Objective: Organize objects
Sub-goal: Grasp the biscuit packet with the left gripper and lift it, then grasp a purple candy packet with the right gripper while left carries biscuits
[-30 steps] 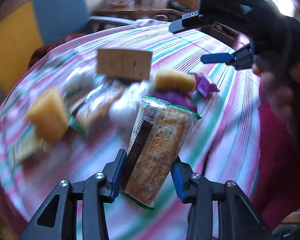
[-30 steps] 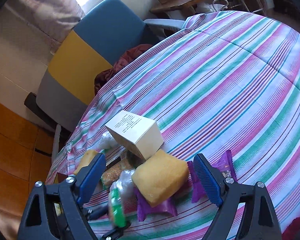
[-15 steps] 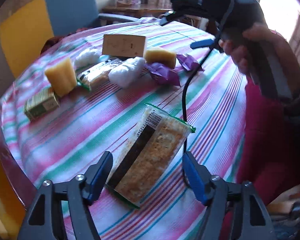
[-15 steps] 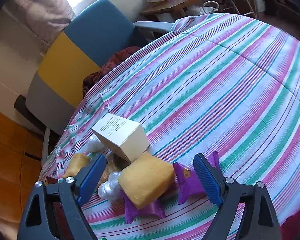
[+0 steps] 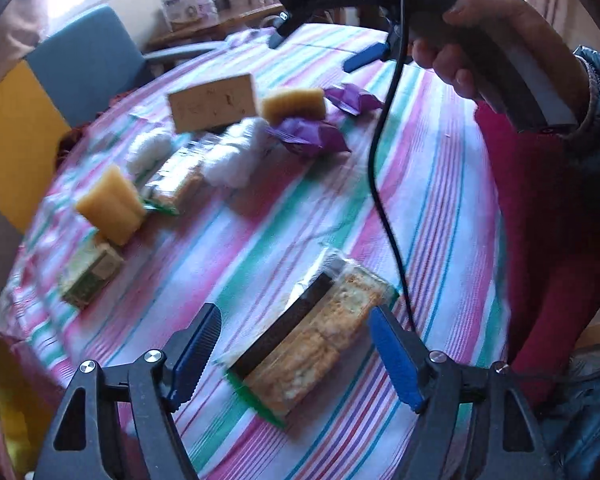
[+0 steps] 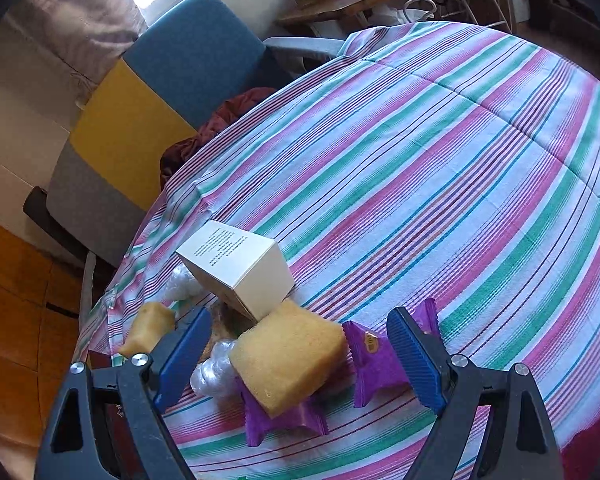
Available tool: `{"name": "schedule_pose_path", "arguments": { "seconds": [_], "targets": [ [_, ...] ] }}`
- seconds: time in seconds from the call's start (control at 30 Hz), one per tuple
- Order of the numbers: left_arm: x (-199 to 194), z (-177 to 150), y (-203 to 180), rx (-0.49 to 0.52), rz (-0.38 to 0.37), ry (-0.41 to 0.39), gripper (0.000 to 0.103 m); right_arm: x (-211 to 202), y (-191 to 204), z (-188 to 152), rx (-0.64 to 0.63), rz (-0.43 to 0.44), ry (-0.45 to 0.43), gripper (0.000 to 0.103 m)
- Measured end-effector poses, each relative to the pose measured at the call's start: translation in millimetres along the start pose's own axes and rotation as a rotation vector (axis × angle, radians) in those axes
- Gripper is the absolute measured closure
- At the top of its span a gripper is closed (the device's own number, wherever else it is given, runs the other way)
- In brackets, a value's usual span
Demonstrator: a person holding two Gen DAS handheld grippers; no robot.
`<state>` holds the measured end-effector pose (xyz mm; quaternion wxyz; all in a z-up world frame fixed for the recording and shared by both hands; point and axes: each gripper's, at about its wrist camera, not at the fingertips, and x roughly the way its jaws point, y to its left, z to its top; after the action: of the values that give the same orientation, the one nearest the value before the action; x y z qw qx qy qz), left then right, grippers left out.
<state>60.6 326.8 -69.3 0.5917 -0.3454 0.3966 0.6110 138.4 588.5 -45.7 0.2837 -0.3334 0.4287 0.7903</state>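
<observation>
A cracker packet point(image 5: 316, 336) with green ends lies flat on the striped tablecloth point(image 5: 440, 184) between the wide-open fingers of my left gripper point(image 5: 296, 344). My right gripper point(image 6: 300, 356) is open and empty, hovering above a yellow sponge point(image 6: 292, 356) that rests on a purple wrapper point(image 6: 284, 416); a second purple wrapper point(image 6: 376, 356) lies beside it. A white box point(image 6: 240, 264) stands just beyond. In the left wrist view the right gripper point(image 5: 340, 40) is held above the far pile.
Further left on the table lie a second yellow sponge point(image 5: 112, 204), another cracker packet point(image 5: 176, 184), two white plastic bundles point(image 5: 236, 156), and a green packet point(image 5: 88, 280). A blue and yellow chair point(image 6: 148, 92) stands past the table's far edge. A black cable point(image 5: 384, 200) hangs over the table.
My left gripper let go of the cracker packet, which now lies on the cloth, and its fingers opened wide. My right gripper drifted a little forward over the pile.
</observation>
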Motion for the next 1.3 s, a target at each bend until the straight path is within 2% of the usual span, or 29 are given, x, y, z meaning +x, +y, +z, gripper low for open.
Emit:
{"name": "schedule_pose_path", "arguments": {
  "seconds": [0.1,0.13,0.17,0.2,0.3,0.43,0.63,0.7,0.77,0.87,1.03,1.17,1.23,1.3],
  "targets": [
    [16.7,2.8,-1.8,0.025,-0.005,0.035,0.025,1.7,-0.6,-0.4,-0.001,-0.006,0.007,0.013],
    [22.7,2.8,-1.8,0.023,-0.006,0.05,0.033,2.4,-1.0,-0.4,-0.001,-0.008,0.01,0.013],
    [24.9,2.0,0.0,0.002,-0.044,0.044,0.043,3.1,-1.1,-0.6,-0.001,-0.01,0.011,0.013],
    [24.4,1.5,1.8,-0.026,-0.064,0.029,0.047,3.6,-1.3,-0.4,0.001,-0.012,0.011,0.013],
    [22.6,-2.9,4.6,-0.1,-0.03,0.004,0.055,3.9,-2.3,1.0,0.002,-0.018,0.007,0.013],
    [15.7,-17.6,3.1,-0.235,0.026,-0.037,0.055,1.2,-4.4,2.9,0.009,-0.025,-0.004,0.014],
    [5.7,-40.9,6.1,-0.375,0.061,-0.081,0.055,-11.2,-10.7,7.6,0.001,-0.096,0.008,0.029],
    [1.0,-46.9,9.2,-0.41,0.057,-0.094,0.055,-17.8,-13.1,9.5,-0.017,-0.137,0.006,0.03],
    [-0.9,-49.9,10.2,-0.432,0.057,-0.107,0.055,-21.0,-17.2,9.9,-0.045,-0.186,0.024,0.031],
    [-2.1,-53.2,11.0,-0.458,0.061,-0.118,0.055,-13.2,-23.2,4.7,-0.073,-0.237,0.103,0.031],
    [-4.9,-58.2,9.1,-0.474,0.056,-0.122,0.055,10.9,-29.4,-5.5,-0.083,-0.282,0.188,0.031],
    [-5.2,-61.5,8.0,-0.485,0.055,-0.128,0.055,24.9,-26.1,-9.9,-0.092,-0.256,0.202,0.03],
    [-4.3,-61.3,6.8,-0.479,0.063,-0.131,0.055,31.6,-26.2,-10.4,-0.125,-0.299,0.185,0.031],
    [-4.0,-62.0,5.1,-0.476,0.072,-0.137,0.055,37.7,-27.7,-11.8,-0.168,-0.327,0.185,0.057]
  ]
}}
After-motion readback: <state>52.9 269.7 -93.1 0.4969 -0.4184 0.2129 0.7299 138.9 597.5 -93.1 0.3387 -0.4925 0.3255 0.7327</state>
